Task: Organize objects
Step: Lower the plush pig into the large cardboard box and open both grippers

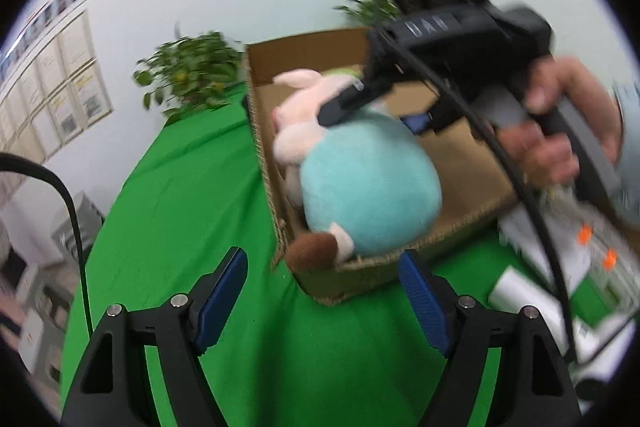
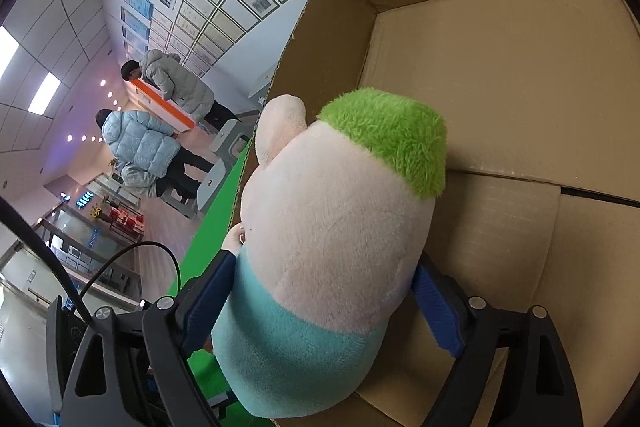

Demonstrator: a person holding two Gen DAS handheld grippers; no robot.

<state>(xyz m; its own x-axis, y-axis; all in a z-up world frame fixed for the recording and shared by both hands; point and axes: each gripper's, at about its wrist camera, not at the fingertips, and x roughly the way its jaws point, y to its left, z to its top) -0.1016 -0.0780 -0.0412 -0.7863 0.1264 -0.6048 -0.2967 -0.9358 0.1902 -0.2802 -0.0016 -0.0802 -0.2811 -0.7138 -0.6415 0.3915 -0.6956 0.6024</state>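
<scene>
Plush toy (image 2: 332, 247) at the cardboard box (image 2: 500, 75)
Pale pink head, green tuft, teal body; it sits inside the box, between the spread right tongs (image 2: 320, 307). Left tongs (image 1: 324, 291) gape empty

Pale pink plush toy (image 2: 332, 211) with teal body, lime-green tuft; plain brown cardboard box (image 2: 500, 75); solid green counter (image 1: 192, 195) cloth.

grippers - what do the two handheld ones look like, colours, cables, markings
Both are black plastic with blue ribbed pads and silver pivot bolts. The left gripper trails a black cable. The right gripper has a pistol-style handle, pale lettering on top, a green light and a black cable.
</scene>
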